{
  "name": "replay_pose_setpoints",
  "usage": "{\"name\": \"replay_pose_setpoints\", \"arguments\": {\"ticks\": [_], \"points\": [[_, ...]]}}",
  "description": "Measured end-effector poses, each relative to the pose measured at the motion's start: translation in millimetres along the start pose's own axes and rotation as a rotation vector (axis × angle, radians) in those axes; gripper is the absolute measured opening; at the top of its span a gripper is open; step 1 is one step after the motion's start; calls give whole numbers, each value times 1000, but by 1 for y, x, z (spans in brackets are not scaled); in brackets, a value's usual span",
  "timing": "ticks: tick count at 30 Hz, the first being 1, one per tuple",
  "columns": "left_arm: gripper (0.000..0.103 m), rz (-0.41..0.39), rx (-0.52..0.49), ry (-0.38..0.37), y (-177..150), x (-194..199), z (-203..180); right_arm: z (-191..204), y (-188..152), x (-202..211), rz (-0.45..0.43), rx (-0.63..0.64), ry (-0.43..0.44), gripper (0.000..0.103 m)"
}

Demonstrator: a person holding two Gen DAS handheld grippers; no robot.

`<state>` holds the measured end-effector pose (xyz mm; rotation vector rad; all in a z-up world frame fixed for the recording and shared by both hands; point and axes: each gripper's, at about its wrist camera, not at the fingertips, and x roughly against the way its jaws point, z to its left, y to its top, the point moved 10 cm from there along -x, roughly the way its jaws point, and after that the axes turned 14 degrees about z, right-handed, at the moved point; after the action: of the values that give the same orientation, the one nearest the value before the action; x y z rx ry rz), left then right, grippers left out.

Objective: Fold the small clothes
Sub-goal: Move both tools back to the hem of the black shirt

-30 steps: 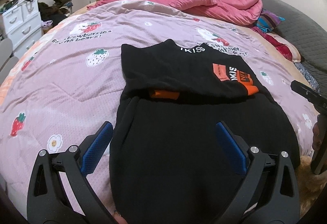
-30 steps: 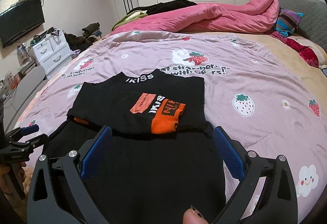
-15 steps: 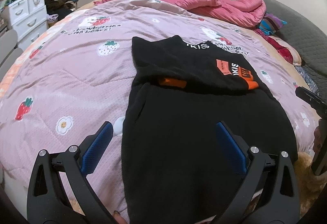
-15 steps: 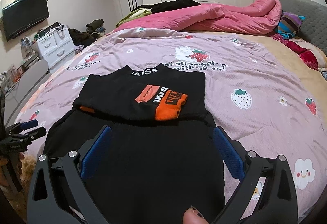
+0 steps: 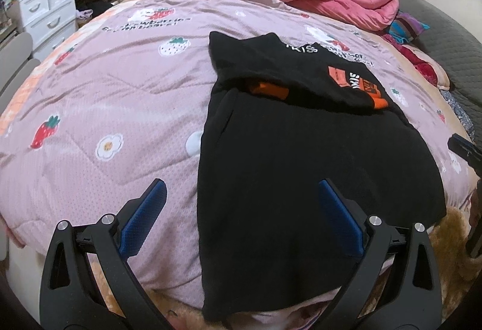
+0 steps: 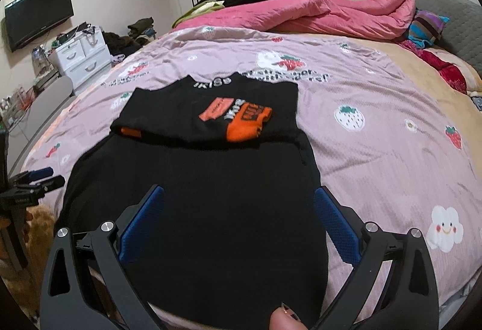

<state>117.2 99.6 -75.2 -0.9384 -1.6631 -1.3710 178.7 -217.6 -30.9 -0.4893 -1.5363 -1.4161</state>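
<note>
Left wrist view: both tongs, left and right, gape above black garment's near hem.

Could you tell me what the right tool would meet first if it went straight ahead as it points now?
Probably the flat black garment lying on the bed, below the open right tool; depth is unclear.

White "IKISS" on black garment collar (rest blurred).

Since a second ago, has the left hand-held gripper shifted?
Yes. The left hand-held gripper has shifted left: the black garment's left edge, once by its left finger, now lies between the fingers, over the pink quilt.
</note>
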Motion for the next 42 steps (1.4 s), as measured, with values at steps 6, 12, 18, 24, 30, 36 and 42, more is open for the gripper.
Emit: {"name": "replay_pose_setpoints", "arguments": {"ticks": [6, 12, 18, 24, 30, 36, 42], "points": [[94, 27, -5, -17, -13, -2, -1, -3, -17, 0, 21, 8, -10, 99], [94, 49, 1, -20, -25, -4, 1, -4, -30, 1, 39, 10, 0, 99], [94, 85, -10, -4, -35, -12, 1, -6, -44, -1, 71, 16, 8, 99], [94, 112, -18, -13, -41, -20, -4, -13, -57, -4, 102, 4, 13, 99], [94, 129, -12, -28, -44, -25, -5, -25, -68, -4, 129, -10, 7, 99], [94, 158, 3, -49, -50, -32, -3, -36, -83, -11, 170, -25, 2, 99], [94, 169, 30, -95, -55, -35, -4, -39, -94, -13, 199, -27, 16, 99]]}}
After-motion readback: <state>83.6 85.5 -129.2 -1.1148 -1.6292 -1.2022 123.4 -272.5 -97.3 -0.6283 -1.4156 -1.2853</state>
